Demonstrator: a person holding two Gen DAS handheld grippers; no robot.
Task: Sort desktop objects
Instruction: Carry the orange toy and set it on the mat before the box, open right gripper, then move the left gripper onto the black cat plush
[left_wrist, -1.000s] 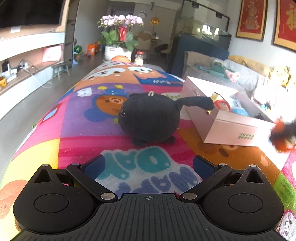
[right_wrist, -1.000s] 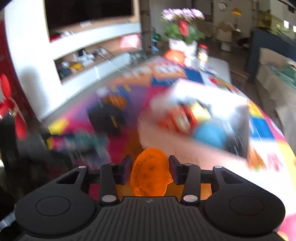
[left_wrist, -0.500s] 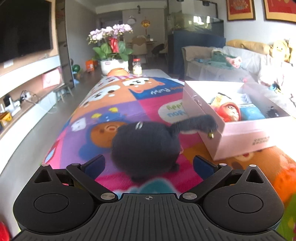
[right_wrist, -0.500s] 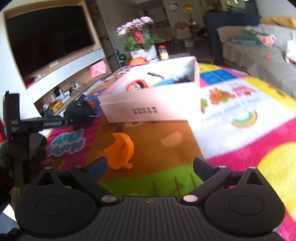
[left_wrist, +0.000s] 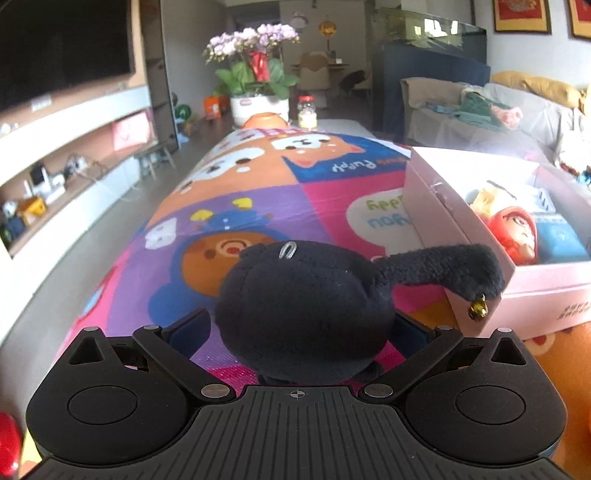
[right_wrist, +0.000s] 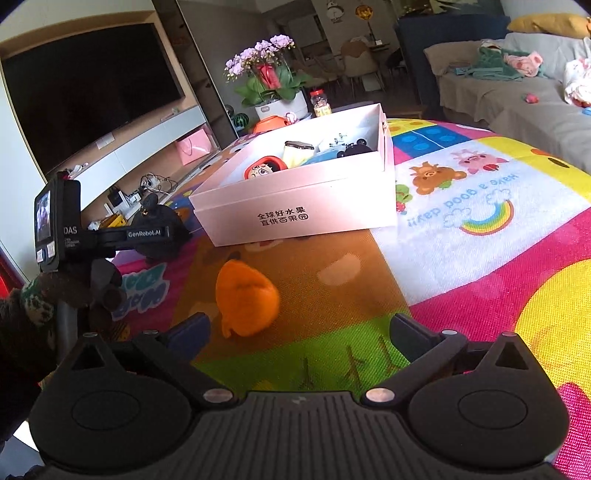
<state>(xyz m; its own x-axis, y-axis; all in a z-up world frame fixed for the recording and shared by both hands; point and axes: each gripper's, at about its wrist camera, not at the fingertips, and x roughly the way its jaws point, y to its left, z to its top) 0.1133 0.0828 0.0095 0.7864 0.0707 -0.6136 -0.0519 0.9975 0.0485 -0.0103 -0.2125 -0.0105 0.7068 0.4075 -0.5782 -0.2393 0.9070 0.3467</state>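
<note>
The left gripper (left_wrist: 299, 334) stands with jaws wide around the black plush (left_wrist: 306, 310), pads not visibly pressing it. Only the right view shows the orange toy (right_wrist: 245, 301) lying loose on the mat (right_wrist: 480, 240), just beyond the right gripper (right_wrist: 299, 330), whose jaws have just opened wide, near the pink box (right_wrist: 295, 210).

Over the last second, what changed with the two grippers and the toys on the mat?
The right gripper let go of the orange toy: its fingers have just been opening, and the toy now lies on the mat in front of them, untouched. The left gripper closed in on the black plush toy, which now sits between its open fingers. The pink box stayed put.
</note>
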